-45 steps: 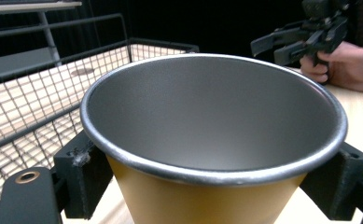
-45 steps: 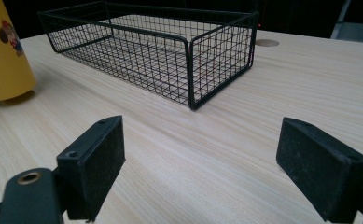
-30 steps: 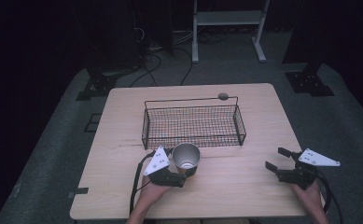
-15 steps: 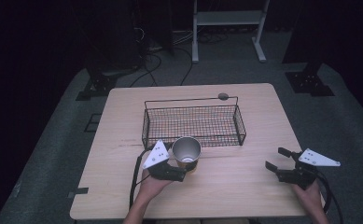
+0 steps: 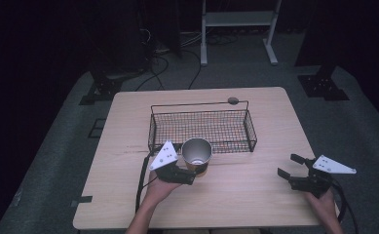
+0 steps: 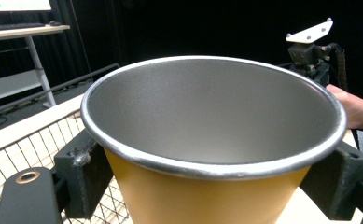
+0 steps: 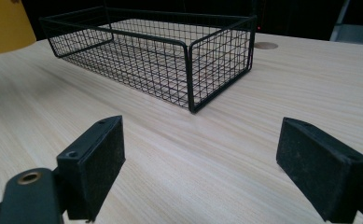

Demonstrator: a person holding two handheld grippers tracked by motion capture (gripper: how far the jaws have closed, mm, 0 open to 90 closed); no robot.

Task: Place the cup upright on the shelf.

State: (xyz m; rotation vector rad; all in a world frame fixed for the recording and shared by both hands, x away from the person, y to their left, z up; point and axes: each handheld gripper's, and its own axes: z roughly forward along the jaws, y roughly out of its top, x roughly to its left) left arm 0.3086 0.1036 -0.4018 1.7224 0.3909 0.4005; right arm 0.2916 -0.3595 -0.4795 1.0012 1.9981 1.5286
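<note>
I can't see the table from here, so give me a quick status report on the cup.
Left gripper shut on the cup, upright, at the basket's near wall. Right gripper open, nothing between its jaws. Basket looks empty.

The high view looks down over the table (image 5: 255, 195); both tool views sit low, sharing the basket (image 7: 170, 56).

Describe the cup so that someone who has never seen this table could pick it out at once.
On the wooden table, find the black wire basket at the middle. Just in front of its near left corner, the left gripper clamps an upright cup: yellow outside, silvery metal inside, the one round, solid-walled thing there.
</note>
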